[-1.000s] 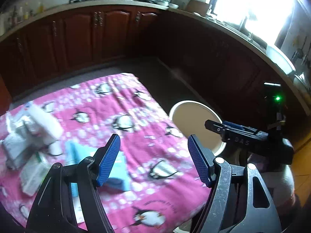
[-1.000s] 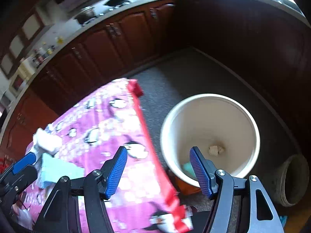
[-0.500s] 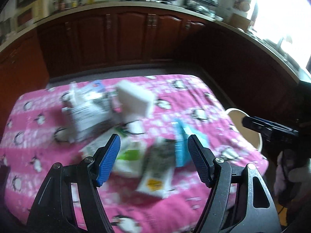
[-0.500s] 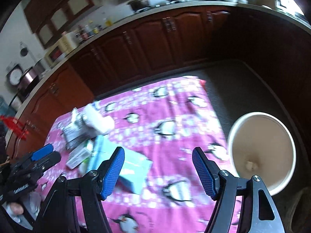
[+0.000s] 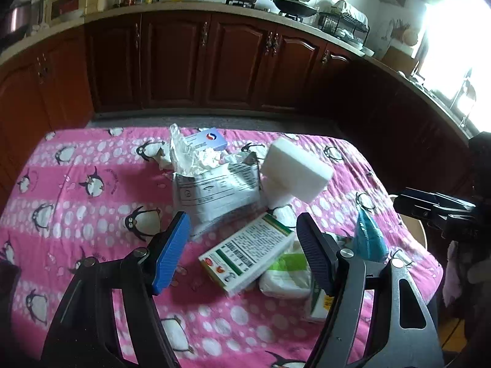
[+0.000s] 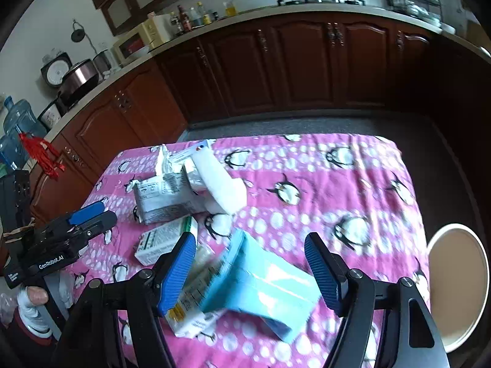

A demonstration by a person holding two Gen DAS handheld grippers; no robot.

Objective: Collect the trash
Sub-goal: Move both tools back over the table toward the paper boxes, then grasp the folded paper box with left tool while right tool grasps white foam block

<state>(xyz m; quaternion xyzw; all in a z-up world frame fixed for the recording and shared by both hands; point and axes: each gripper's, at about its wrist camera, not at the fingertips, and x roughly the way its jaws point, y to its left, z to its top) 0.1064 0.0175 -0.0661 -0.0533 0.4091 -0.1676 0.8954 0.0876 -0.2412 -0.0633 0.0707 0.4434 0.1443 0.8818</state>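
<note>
Ahead of the left claw [image 5: 242, 248] the trash lies heaped mid-tabletop [image 5: 76, 190], presumably for easy picking: a green-and-white box [image 5: 248, 254] just beyond its fingers, a foam block [image 5: 296, 170] farther on. Both claws gape wide and empty; the right claw [image 6: 250, 268], whose jaws have just been opening, hovers over a blue pack [image 6: 260, 285], the bin [image 6: 457, 288] off to its right.

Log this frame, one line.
left gripper: open, over box | right gripper: open, jaws just widened, over blue pack | bin: floor
</note>
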